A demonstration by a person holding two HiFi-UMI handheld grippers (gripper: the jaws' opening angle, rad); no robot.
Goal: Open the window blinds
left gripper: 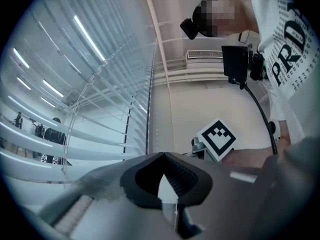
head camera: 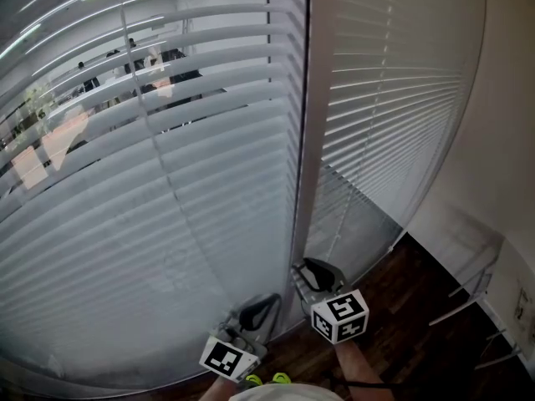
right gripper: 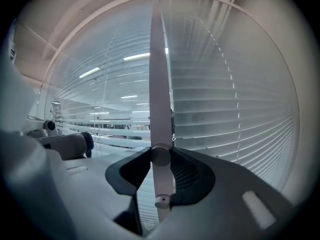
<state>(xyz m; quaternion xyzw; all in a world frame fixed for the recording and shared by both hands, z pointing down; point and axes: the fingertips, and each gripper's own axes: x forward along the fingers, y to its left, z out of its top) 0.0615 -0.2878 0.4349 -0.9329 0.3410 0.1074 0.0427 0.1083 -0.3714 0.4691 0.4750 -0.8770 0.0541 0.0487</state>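
Two white slatted blinds cover the window. The left blind (head camera: 167, 182) has its slats tilted partly open, and a room shows through the gaps; the right blind (head camera: 393, 98) has its slats flat and closed. Between them hangs a pale tilt wand (head camera: 303, 182), also seen running upward as the wand (right gripper: 157, 84) in the right gripper view. My right gripper (right gripper: 161, 156) is shut on the wand a little above its capped lower end, and shows as the right gripper (head camera: 320, 276) in the head view. My left gripper (left gripper: 163, 156) is beside it, jaws together and holding nothing, low at the blind as the left gripper (head camera: 261, 309).
Dark wood floor (head camera: 401, 316) runs below the window. A white wall (head camera: 501, 140) stands at the right with a thin white metal frame (head camera: 472, 295) against it. The person's white printed shirt (left gripper: 290, 44) fills the right of the left gripper view.
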